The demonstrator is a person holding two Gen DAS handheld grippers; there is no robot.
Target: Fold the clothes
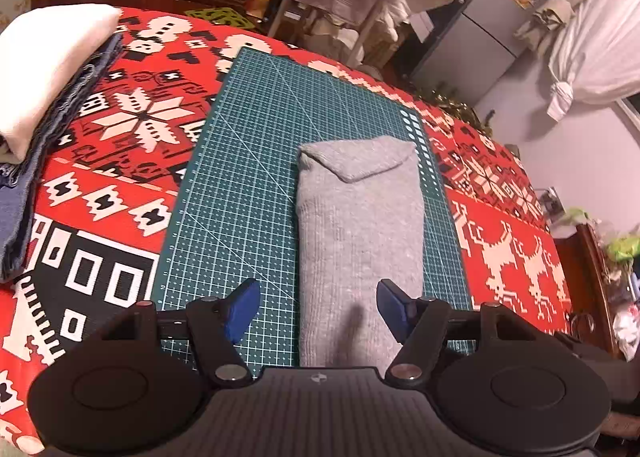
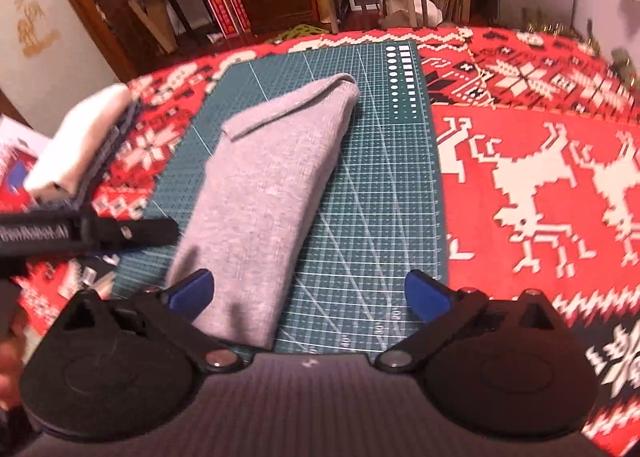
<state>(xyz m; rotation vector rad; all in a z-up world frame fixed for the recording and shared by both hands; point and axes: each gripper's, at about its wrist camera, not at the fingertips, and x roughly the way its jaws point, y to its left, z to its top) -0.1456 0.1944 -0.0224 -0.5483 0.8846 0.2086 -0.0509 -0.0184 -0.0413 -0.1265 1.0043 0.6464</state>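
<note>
We are hovering both grippers, left gripper (image 1: 318, 307) and right gripper (image 2: 308, 293), jaws apart and empty, over the near end of the folded grey sweater (image 1: 360, 241) lying lengthwise on the cutting mat (image 1: 248, 177), positioned for gripping its hem.

grey garment (image 1: 360, 233): soft knit cloth | cutting mat (image 1: 240, 177): matt | tablecloth (image 1: 516, 253): woven

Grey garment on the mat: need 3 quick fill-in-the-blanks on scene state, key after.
1. The folded grey garment lies on a ____ cutting mat.
2. The left gripper and the right gripper are both ____, holding nothing.
3. The stack of folded clothes beside the mat has a ____ item on top.

Missing words: green; open; white
</note>
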